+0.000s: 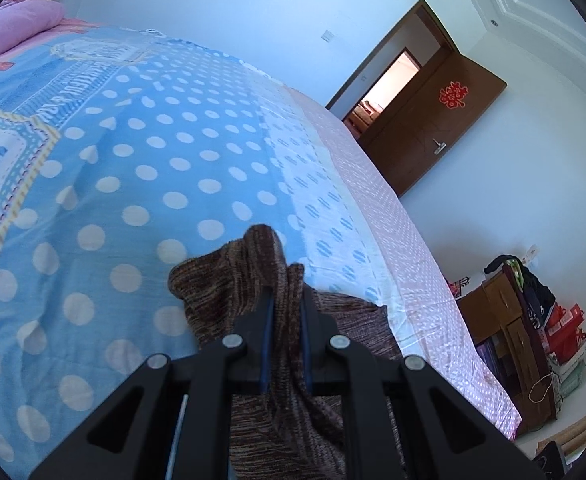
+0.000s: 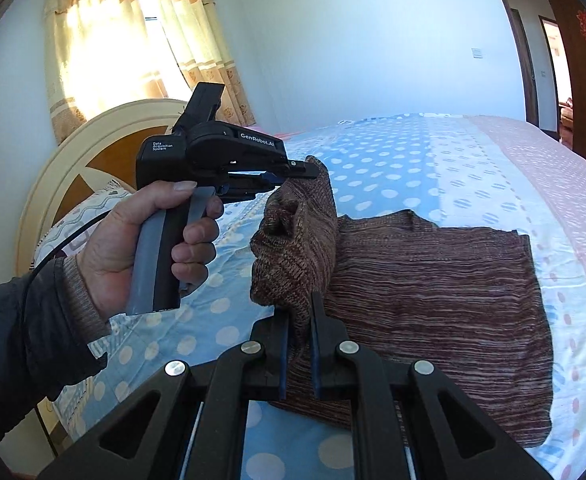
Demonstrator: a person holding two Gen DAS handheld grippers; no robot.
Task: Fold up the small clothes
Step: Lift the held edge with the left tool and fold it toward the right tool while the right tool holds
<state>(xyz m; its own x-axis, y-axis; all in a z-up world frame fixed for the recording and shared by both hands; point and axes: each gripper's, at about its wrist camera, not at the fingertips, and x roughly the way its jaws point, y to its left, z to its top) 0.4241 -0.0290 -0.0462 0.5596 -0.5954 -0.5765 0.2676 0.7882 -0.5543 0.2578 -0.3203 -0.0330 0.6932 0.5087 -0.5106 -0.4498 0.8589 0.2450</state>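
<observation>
Left gripper (image 1: 286, 300): fingers narrow, pinching a raised fold of the sweater (image 2: 433, 292).
Right gripper (image 2: 299, 320): fingers narrow, clamping the sweater's near edge.
Sweater: brown knit, lying on the bedspread (image 1: 133, 184).

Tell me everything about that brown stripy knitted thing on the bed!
The brown striped knitted garment looks soft, woven in fine dark and pale lines. Most of it lies flat on the blue polka-dot bedsheet. One edge is lifted into a bunched fold, pinched by the left tongs at the top and the right tongs lower down.
</observation>
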